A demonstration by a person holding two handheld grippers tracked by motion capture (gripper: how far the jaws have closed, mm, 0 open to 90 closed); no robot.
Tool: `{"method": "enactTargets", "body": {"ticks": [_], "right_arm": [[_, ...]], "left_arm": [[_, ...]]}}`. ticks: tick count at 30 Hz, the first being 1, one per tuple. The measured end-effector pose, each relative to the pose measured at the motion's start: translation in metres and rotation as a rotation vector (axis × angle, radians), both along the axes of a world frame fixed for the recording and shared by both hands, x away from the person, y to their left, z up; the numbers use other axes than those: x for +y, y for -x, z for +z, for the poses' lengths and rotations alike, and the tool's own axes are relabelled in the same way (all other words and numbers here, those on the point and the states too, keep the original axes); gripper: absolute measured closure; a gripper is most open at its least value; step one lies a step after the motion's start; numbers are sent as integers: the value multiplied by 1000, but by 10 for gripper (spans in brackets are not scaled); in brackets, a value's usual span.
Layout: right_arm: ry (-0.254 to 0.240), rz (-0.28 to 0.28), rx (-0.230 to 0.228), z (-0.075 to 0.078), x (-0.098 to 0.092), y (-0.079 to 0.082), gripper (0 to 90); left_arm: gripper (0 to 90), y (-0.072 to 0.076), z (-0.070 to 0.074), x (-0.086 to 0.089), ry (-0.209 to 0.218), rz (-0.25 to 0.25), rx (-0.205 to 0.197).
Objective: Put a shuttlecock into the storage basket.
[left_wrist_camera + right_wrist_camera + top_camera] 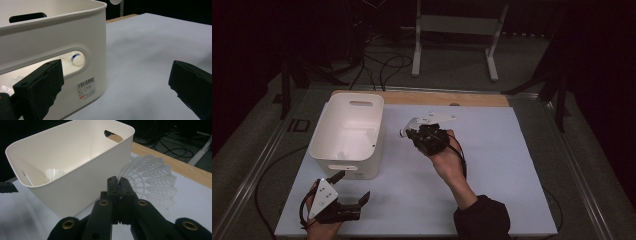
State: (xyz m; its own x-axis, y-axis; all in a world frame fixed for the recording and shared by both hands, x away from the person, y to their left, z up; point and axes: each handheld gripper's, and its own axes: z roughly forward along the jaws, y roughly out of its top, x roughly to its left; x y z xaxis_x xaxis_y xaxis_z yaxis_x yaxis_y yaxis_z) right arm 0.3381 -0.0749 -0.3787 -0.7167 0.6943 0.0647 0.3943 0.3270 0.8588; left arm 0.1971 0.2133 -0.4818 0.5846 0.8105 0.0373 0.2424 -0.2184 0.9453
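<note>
While text stays unreadable: barcode label [86,87] on white bin [82,32].
Shuttlecock [150,180]: white plastic skirt, pinched by closed right hand-held gripper [119,182].
Left hand-held gripper [115,85]: wide apart, empty.

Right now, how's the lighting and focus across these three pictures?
High view: dim, with dark surroundings. Left gripper view: near jaws soft, white bin evenly lit. Right gripper view: bin's inside glares bright, shuttlecock pale against the table.

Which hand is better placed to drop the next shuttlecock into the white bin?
Right. The right gripper is shut on a shuttlecock beside the white bin; the left gripper is open, holding nothing.
</note>
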Motion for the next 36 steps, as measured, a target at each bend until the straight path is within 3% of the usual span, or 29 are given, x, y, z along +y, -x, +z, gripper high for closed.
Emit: {"method": "enactTargets", "body": {"ticks": [36], "right_arm": [[-5,27,-44,19,10,4,893]], "left_arm": [[4,0,0,0,4,4,-3]]}}
